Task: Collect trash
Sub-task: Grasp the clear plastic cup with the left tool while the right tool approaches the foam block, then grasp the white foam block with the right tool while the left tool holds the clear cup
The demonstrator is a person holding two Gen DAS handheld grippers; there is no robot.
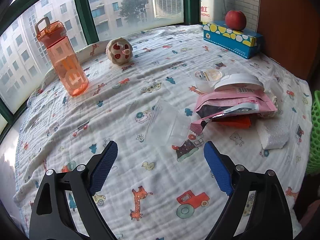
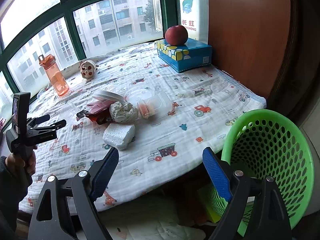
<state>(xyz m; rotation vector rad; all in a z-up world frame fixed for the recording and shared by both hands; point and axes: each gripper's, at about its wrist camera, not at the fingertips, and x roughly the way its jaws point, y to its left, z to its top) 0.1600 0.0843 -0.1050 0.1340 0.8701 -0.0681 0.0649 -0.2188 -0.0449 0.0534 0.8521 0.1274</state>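
A pile of trash lies on the patterned blanket (image 1: 140,92): a clear plastic cup (image 1: 167,125) on its side, pink wrappers (image 1: 236,106), a white lid (image 1: 239,82), a small clear tub (image 1: 208,78) and a white foam chunk (image 1: 273,136). In the right wrist view I see the foam chunk (image 2: 119,135), crumpled paper (image 2: 124,112), the wrappers (image 2: 98,113) and a clear container (image 2: 155,105). My left gripper (image 1: 161,156) is open and empty just short of the clear cup; it also shows in the right wrist view (image 2: 54,121). My right gripper (image 2: 160,160) is open and empty beside the green basket (image 2: 280,148).
An orange bottle (image 1: 67,60), a round plush toy (image 1: 119,51) and a blue tissue box (image 1: 232,38) with a red apple (image 1: 235,20) stand at the back by the window. A brown wall panel (image 2: 248,36) bounds the right side. The basket edge shows in the left wrist view (image 1: 315,132).
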